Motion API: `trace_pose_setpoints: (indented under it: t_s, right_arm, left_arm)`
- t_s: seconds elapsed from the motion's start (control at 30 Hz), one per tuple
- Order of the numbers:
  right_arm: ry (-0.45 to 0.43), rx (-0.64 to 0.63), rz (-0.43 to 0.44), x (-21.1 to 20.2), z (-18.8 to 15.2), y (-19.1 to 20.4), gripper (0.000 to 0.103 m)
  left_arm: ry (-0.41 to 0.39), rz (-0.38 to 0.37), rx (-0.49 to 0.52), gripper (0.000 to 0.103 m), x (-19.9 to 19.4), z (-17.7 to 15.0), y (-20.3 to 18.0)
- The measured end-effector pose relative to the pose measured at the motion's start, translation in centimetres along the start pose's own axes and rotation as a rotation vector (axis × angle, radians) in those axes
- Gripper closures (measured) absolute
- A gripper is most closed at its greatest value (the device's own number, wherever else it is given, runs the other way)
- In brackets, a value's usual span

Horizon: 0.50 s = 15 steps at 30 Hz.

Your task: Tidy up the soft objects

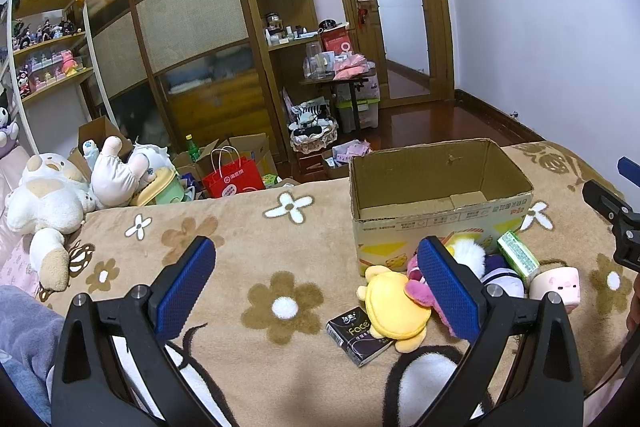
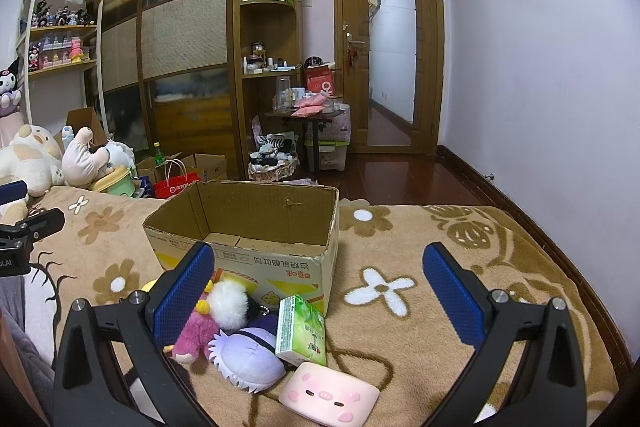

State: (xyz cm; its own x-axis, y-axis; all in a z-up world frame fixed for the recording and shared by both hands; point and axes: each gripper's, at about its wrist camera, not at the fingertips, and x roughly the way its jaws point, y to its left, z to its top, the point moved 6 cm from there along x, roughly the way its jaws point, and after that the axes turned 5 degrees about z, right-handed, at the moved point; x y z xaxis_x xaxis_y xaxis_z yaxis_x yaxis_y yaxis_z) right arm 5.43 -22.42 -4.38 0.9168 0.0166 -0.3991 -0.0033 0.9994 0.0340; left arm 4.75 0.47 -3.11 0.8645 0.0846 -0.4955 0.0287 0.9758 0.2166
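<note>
Several soft toys beside left fingers.

The blanket is tan with white and brown flowers; the box is brown; the pig toy is pink.

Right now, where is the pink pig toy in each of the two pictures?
Left wrist view: the pink pig toy sits low right, beside the green packet.
Right wrist view: the pig toy lies bottom centre, just below that packet.
Shared landmark: the open cardboard box behind the toys.
</note>
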Motion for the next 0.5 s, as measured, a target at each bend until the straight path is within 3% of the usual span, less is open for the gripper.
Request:
trace_pose_setpoints:
  t_s: [0.5]
  right_arm:
    - [0.029, -0.005, 0.006, 1.2, -0.6, 0.0, 0.0]
  left_arm:
    - [0.015, -0.042, -0.009, 0.003, 0.8, 0.9, -0.5]
